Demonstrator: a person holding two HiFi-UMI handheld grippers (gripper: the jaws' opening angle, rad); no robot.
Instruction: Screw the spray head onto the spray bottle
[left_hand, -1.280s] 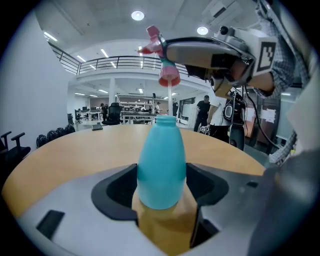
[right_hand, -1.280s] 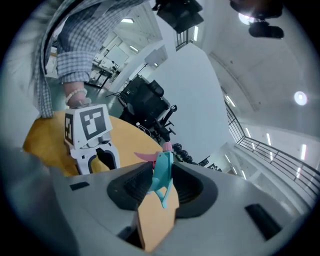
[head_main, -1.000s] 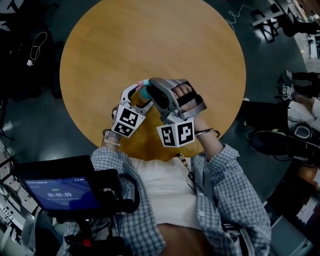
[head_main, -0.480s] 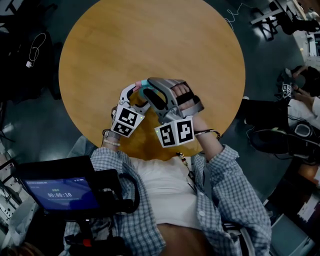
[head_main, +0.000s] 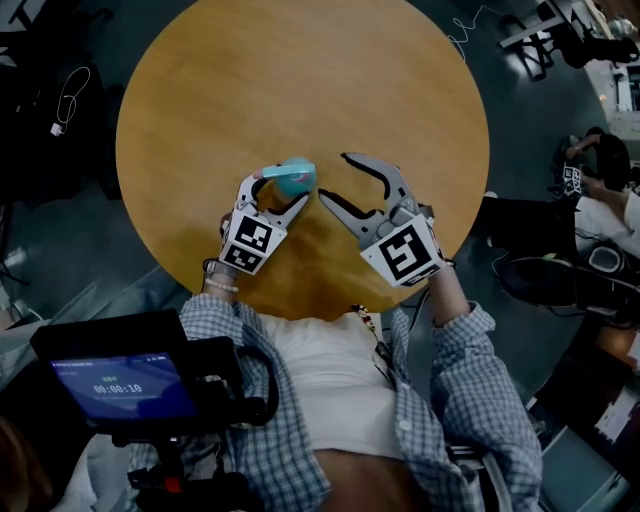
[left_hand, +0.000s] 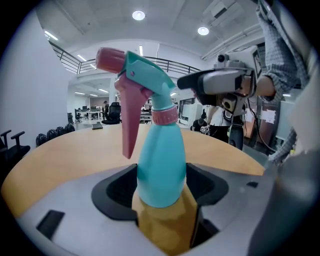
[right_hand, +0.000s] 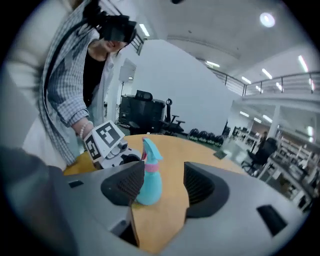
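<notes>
**Teal spray bottle (left_hand: 160, 170) held; right gripper (head_main: 334, 177) jaws apart**

The left gripper (head_main: 283, 188) was clamped on the bottle's body, upright on the wooden table (head_main: 300, 80). The right gripper, just beside it, had just been opening, with nothing between its jaws. The spray head (left_hand: 137, 75) sat on the neck. Judged: between tightening turns; next, re-grip the head squarely.

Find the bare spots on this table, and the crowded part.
Free: the whole far half of the table, and both side strips out to its rim. Crowded: the near edge, where the left gripper holds the spray bottle and the right gripper, jaws just opened and empty, hangs beside it.
</notes>
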